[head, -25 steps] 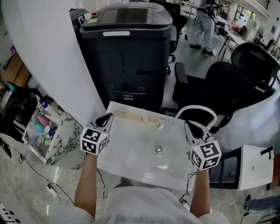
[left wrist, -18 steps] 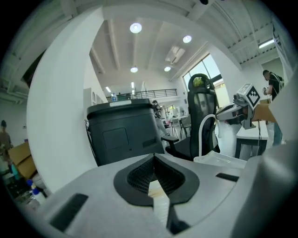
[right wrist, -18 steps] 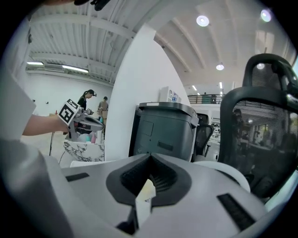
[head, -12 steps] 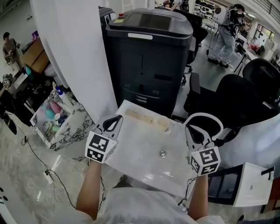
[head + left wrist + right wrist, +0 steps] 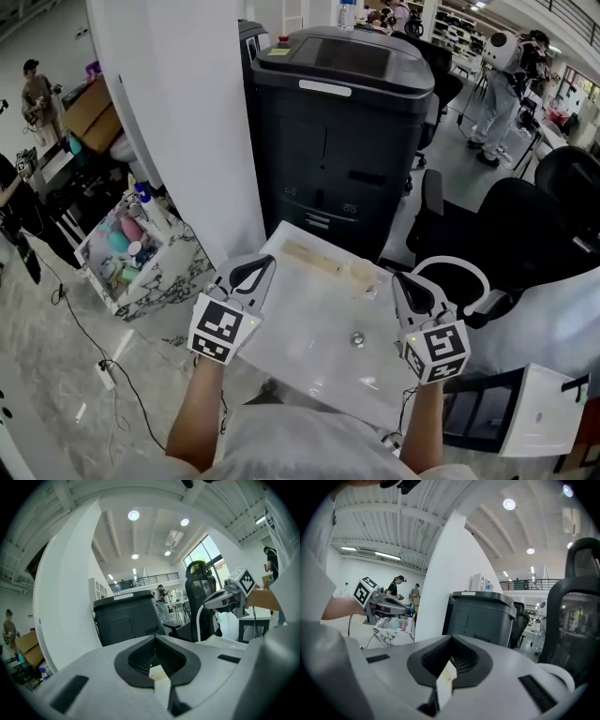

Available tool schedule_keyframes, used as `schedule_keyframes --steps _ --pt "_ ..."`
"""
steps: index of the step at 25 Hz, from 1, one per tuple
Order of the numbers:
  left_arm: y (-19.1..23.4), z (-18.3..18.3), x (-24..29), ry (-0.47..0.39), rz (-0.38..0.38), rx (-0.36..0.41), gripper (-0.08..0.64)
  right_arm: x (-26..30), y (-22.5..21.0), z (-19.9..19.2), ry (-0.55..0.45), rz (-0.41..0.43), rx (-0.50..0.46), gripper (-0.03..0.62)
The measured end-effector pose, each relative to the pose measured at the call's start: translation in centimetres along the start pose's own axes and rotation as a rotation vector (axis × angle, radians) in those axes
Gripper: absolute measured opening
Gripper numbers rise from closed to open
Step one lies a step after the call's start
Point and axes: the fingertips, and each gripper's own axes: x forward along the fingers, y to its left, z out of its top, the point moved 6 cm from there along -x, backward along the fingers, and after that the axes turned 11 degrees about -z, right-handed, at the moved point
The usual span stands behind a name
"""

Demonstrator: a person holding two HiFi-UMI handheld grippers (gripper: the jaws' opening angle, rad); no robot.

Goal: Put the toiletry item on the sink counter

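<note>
Both grippers hang over the white sink (image 5: 309, 323) with nothing in them. The left gripper (image 5: 257, 272) has its ribbed black pads pressed together, and the right gripper (image 5: 404, 282) is closed the same way. The toiletry bottles (image 5: 122, 239) are not on the counter. They sit in an open box (image 5: 165, 279) with marble-patterned walls, off to the left of the left jaws and lower than them, past the sink's edge. The left hand is clearly nearer, with the right jaws well apart from the box across the basin. The bottles look like smooth plastic in pink, teal and white, mostly standing or leaning with their long axes pointing upward; which one is meant I cannot tell. The sink is glossy and hard, with a small metal drain (image 5: 357, 339) between the two jaws.
</note>
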Motion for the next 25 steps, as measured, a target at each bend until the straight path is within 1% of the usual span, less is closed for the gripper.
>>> schedule_keyframes --steps 6,16,25 --pt "1.2 0.1 -0.8 -0.008 0.009 0.002 0.011 1.2 1.1 0.5 -0.005 0.02 -0.002 -0.003" --pt "2.5 -1.1 -1.7 0.024 0.028 -0.015 0.011 2.7 2.6 0.4 0.009 0.052 -0.002 -0.005" --pt "3.8 -2.0 -2.2 0.027 0.047 -0.038 0.011 4.1 3.5 0.3 0.022 0.067 -0.018 -0.005"
